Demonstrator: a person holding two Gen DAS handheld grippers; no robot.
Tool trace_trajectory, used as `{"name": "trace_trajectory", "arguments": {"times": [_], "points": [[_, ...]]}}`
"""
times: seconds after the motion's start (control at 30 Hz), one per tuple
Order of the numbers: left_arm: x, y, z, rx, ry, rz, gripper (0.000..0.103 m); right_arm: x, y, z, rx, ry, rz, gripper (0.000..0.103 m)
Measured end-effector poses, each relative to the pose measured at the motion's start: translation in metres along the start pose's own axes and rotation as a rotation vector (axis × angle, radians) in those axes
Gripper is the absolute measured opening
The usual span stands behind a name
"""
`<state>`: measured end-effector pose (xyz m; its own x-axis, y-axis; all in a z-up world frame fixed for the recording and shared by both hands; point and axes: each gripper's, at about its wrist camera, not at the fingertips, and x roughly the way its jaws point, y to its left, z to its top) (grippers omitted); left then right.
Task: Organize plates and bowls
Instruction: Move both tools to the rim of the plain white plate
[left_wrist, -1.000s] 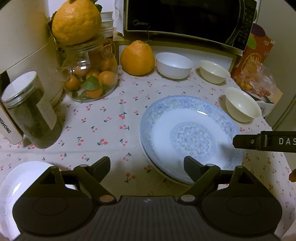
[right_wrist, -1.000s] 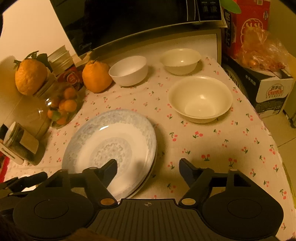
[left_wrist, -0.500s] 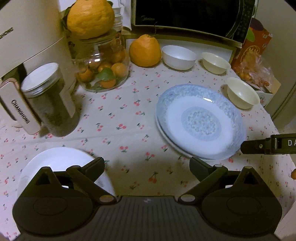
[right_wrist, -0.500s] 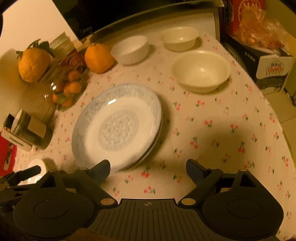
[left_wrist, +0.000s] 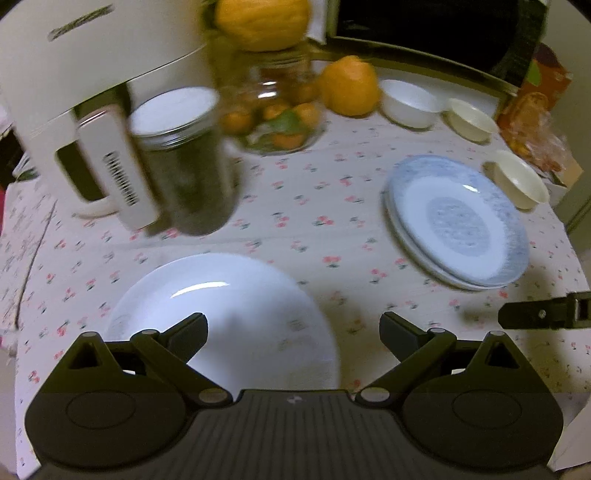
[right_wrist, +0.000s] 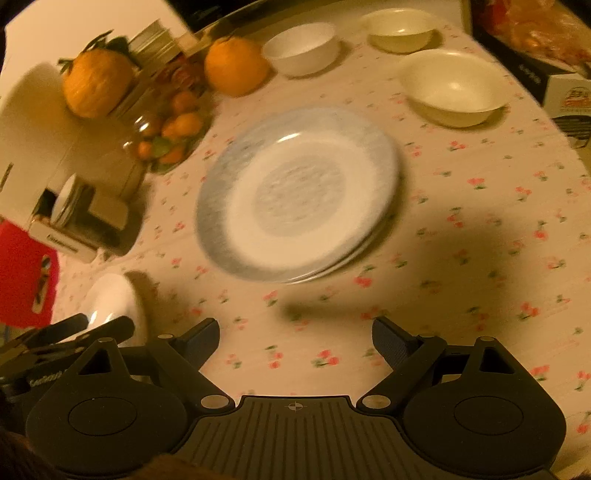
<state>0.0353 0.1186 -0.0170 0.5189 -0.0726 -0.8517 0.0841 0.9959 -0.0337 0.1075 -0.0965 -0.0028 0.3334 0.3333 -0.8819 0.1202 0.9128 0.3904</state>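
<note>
Left hand-held gripper (left_wrist: 293, 326) hovers over white plate (left_wrist: 236, 295) — jaws spread, empty.

Ahead of me lies a pale tablecloth printed with small red cherries (left_wrist: 295, 236). At my far left a cream plastic appliance with a blocky handle (left_wrist: 74, 74) stands on it, and just in front of that a glass jar with a silver lid and dark contents (left_wrist: 184, 162). Behind sits a clear glass jar of small oranges and green leaves (left_wrist: 280, 118), with a large knobbly orange citrus fruit (left_wrist: 262, 22) resting on top. A second big orange citrus (left_wrist: 349, 86) sits on the cloth just beside that jar. A black microwave oven (left_wrist: 424, 29) fills the back. Far right I see an orange carton (left_wrist: 543, 81) and a clear bag of orange snacks (left_wrist: 535, 129).
</note>
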Motion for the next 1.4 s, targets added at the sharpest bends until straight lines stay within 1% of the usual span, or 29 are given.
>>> {"name": "trace_trajectory", "arguments": {"times": [0.23, 0.43, 0.57, 0.7, 0.77, 0.87, 0.93, 0.97, 1.0, 1.03, 1.17, 1.23, 1.3, 1.37, 1.4], "points": [[-0.006, 0.039, -0.007, -0.063, 0.004, 0.038, 0.099, 0.019, 0.038, -0.004, -0.031, 0.030, 0.047, 0.092], [-0.008, 0.067, -0.013, -0.112, 0.007, 0.060, 0.099, 0.034, 0.067, -0.010, -0.054, 0.028, 0.080, 0.092], [-0.006, 0.082, -0.018, -0.129, 0.017, 0.069, 0.099, 0.046, 0.081, -0.014, -0.073, 0.020, 0.085, 0.092], [-0.005, 0.092, -0.023, -0.141, 0.032, 0.065, 0.097, 0.055, 0.092, -0.017, -0.086, 0.019, 0.109, 0.092], [-0.005, 0.096, -0.025, -0.153, 0.044, 0.057, 0.093, 0.057, 0.097, -0.019, -0.100, 0.016, 0.118, 0.092], [-0.004, 0.102, -0.028, -0.184, 0.065, 0.024, 0.086, 0.061, 0.103, -0.024, -0.119, 0.012, 0.131, 0.092], [-0.004, 0.104, -0.030, -0.200, 0.074, 0.006, 0.079, 0.065, 0.106, -0.027, -0.126, 0.014, 0.141, 0.092], [-0.004, 0.105, -0.030, -0.205, 0.079, -0.001, 0.077, 0.067, 0.108, -0.028, -0.129, 0.013, 0.146, 0.092], [-0.004, 0.105, -0.031, -0.208, 0.085, -0.007, 0.072, 0.069, 0.109, -0.030, -0.133, 0.010, 0.150, 0.092], [-0.003, 0.106, -0.032, -0.209, 0.092, -0.010, 0.068, 0.069, 0.110, -0.031, -0.140, 0.002, 0.153, 0.092], [0.000, 0.108, -0.035, -0.210, 0.110, -0.013, 0.058, 0.070, 0.117, -0.034, -0.171, -0.019, 0.174, 0.092], [0.002, 0.110, -0.038, -0.215, 0.121, -0.015, 0.050, 0.071, 0.121, -0.035, -0.184, -0.028, 0.188, 0.091], [0.003, 0.112, -0.040, -0.225, 0.135, -0.017, 0.044, 0.072, 0.124, -0.037, -0.196, -0.039, 0.193, 0.090], [0.004, 0.115, -0.042, -0.232, 0.144, -0.018, 0.041, 0.072, 0.126, -0.039, -0.213, -0.046, 0.195, 0.089], [0.003, 0.116, -0.043, -0.235, 0.144, -0.018, 0.040, 0.072, 0.127, -0.040, -0.221, -0.050, 0.194, 0.085]]}}
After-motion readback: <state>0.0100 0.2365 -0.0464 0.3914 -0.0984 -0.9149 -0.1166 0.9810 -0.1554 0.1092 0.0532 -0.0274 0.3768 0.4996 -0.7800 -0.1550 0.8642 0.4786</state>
